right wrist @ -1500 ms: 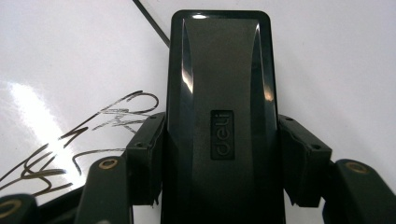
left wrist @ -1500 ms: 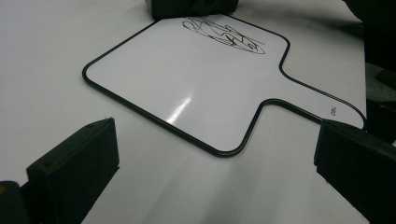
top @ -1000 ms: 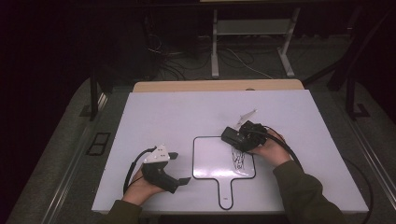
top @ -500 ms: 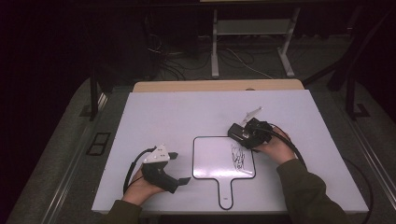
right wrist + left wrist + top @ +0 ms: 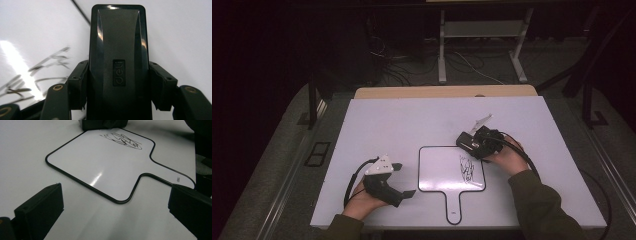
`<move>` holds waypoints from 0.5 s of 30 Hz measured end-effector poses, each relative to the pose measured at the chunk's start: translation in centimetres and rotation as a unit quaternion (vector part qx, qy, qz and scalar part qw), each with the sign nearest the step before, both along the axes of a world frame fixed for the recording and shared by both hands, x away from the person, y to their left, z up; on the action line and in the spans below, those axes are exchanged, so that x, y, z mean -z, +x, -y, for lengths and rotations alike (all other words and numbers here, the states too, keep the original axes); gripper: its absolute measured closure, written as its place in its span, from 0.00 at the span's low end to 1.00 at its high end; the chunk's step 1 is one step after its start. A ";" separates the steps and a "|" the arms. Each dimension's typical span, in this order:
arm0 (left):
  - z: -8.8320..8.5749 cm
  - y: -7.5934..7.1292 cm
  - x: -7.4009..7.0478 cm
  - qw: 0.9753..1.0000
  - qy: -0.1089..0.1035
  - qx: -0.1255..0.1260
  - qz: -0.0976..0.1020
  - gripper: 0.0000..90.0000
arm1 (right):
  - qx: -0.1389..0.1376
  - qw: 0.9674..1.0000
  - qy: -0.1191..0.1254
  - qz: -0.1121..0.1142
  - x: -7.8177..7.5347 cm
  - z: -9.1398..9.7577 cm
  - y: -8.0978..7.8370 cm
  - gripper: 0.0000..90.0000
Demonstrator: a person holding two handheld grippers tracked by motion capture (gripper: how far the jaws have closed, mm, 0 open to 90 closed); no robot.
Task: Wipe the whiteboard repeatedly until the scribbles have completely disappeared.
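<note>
The black eraser is clamped in the right hand-held gripper, held at the whiteboard's upper right corner; the scribble lies just below it, toward the person. The left hand-held gripper is released, resting on the surface.

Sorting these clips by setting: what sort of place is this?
Probably a lab or workshop recording bench, not a home: a bare white table under bright light, loose cables on the floor behind it, and metal stand legs in a dark room.
</note>
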State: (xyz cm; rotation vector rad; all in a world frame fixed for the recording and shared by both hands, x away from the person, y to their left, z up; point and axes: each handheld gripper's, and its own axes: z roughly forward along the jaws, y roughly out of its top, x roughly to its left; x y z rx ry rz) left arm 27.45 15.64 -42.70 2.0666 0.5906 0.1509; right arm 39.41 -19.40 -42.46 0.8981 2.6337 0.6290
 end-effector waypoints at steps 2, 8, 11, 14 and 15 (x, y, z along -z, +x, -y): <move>0.0 0.0 0.0 1.000 0.001 0.001 0.000 0.00 | 0.010 1.000 0.000 -0.001 0.0 0.4 0.1 0.43; 0.1 0.0 0.0 1.000 0.000 0.000 -0.001 0.00 | 0.006 1.000 -0.003 0.001 0.0 0.1 0.0 0.43; 0.1 0.0 0.0 1.000 0.001 0.000 -0.001 0.00 | -0.008 1.000 0.000 -0.001 0.0 -0.4 -0.1 0.43; 0.0 0.0 0.0 1.000 0.000 0.000 0.000 0.00 | -0.012 1.000 -0.005 0.002 -0.1 -0.6 -0.1 0.43; 0.0 0.0 0.0 1.000 0.000 0.000 0.000 0.00 | -0.005 1.000 -0.009 0.003 -0.1 -0.5 0.0 0.43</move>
